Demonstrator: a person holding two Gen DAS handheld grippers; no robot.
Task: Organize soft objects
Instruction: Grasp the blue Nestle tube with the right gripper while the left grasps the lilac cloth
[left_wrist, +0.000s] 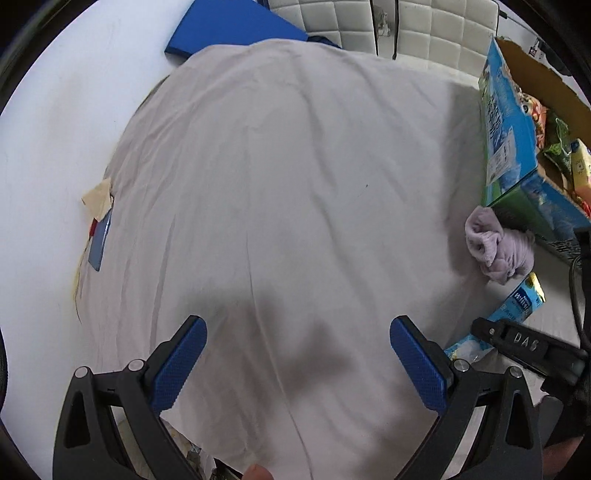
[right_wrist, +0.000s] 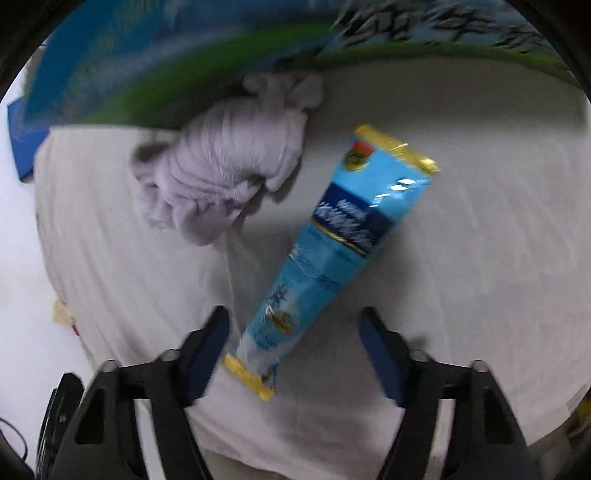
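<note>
The left tool (left_wrist: 298, 354) hovered with its blue pads spread apart over the bare middle of a pale cloth (left_wrist: 280, 192) covering the bench, gripping nothing. The right tool (right_wrist: 294, 347) was likewise spread wide, poised over the lower end of a light blue packet (right_wrist: 325, 258) lying diagonally on the cloth. A bundled lilac sock (right_wrist: 225, 173) lay just beside the packet, against a blue-green carton (left_wrist: 513, 147) at the cloth's right edge.
</note>
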